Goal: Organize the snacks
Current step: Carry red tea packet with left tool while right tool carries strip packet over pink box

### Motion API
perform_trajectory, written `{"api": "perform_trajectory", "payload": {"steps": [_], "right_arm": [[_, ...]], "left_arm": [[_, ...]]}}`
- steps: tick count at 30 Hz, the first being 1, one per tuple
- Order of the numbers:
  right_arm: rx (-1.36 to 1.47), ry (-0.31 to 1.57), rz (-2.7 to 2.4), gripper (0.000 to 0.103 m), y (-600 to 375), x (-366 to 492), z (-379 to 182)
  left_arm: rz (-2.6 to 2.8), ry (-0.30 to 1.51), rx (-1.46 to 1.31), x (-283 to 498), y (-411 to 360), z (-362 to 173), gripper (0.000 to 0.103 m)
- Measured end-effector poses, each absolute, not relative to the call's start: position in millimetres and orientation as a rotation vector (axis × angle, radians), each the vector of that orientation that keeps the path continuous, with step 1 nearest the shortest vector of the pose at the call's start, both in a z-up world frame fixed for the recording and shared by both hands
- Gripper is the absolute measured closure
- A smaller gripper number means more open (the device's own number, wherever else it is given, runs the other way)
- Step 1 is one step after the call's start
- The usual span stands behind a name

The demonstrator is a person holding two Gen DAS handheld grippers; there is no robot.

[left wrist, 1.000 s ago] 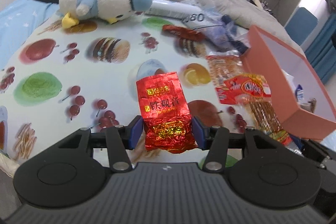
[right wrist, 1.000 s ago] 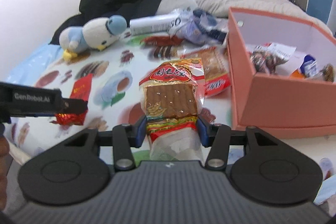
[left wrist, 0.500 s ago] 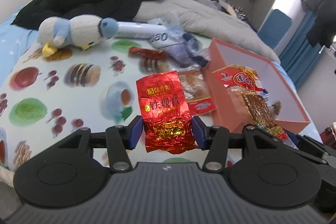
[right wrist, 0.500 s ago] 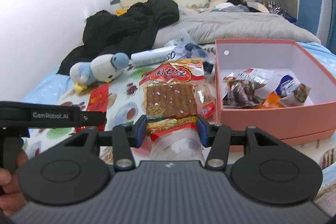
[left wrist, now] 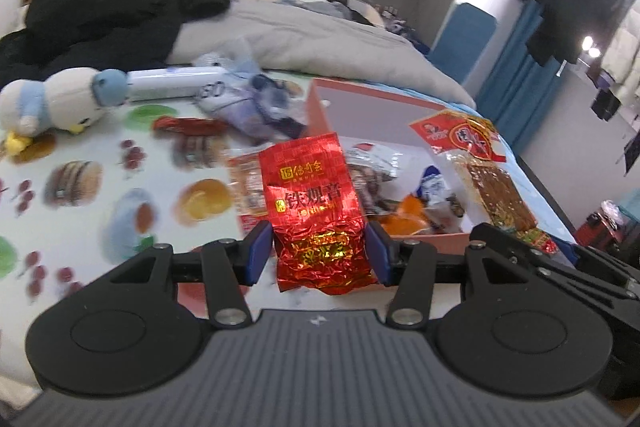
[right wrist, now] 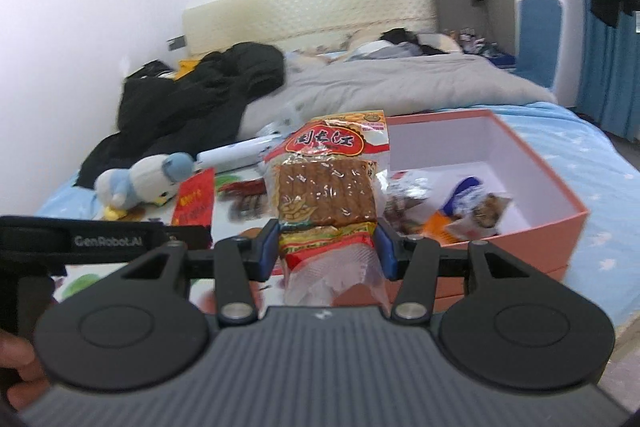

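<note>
My left gripper is shut on a red foil tea packet and holds it in the air in front of the pink box. My right gripper is shut on a clear packet of brown spicy strips, held up beside the pink box. That packet also shows at the right of the left wrist view; the tea packet shows in the right wrist view. Several wrapped snacks lie inside the box.
More snack packets and a plastic bag lie on the fruit-print cloth left of the box. A plush penguin, a white tube, a black jacket and a grey duvet lie behind.
Both grippers have risen and moved right toward the pink box, each still holding its packet. The box interior has come into view of both cameras.
</note>
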State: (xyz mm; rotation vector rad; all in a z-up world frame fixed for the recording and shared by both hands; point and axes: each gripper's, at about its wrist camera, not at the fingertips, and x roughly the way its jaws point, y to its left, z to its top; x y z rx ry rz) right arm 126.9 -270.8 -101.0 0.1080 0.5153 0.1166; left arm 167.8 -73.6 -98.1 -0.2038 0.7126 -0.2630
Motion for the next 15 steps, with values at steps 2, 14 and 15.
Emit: {"api": "perform_trajectory", "payload": {"steps": [2, 14, 15], "right_arm": [[0.11, 0.513, 0.088, 0.051, -282.7, 126.4, -100.8], [0.153, 0.54, 0.024, 0.051, -322.6, 166.7, -116.2], [0.152, 0.545, 0.025, 0.051, -324.3, 172.2, -117.9]], "left_arm": [[-0.295, 0.72, -0.204, 175.0, -86.2, -100.1, 0.046], [-0.363, 0.771, -0.147, 244.8, -140.5, -109.0, 0.046], [-0.368, 0.777, -0.146, 251.7, -142.0, -109.8, 0.046]]}}
